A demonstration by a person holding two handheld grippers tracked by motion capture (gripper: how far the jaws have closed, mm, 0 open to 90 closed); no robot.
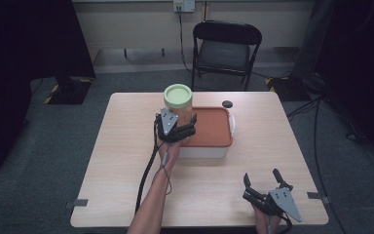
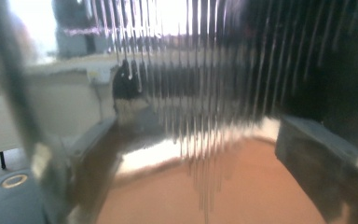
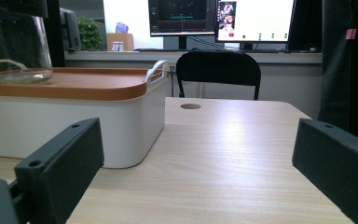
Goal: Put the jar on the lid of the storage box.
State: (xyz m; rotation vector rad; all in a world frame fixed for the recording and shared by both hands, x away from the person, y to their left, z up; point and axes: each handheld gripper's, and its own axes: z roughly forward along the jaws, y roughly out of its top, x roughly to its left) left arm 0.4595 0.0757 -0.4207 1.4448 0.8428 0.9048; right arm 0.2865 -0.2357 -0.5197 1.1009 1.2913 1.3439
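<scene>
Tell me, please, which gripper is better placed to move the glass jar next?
Left: the left gripper is already at the glass jar on the orange-lidded box, while the right gripper rests open near the table's front edge.

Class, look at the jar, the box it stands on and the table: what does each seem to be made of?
Jar: clear ribbed glass or plastic; you see through it; matte pale-green lid.
Box: probably white plastic, smooth, with moulded handle; matte orange lid.
Table: light wood-look top, likely laminate; grain with soft sheen.
</scene>
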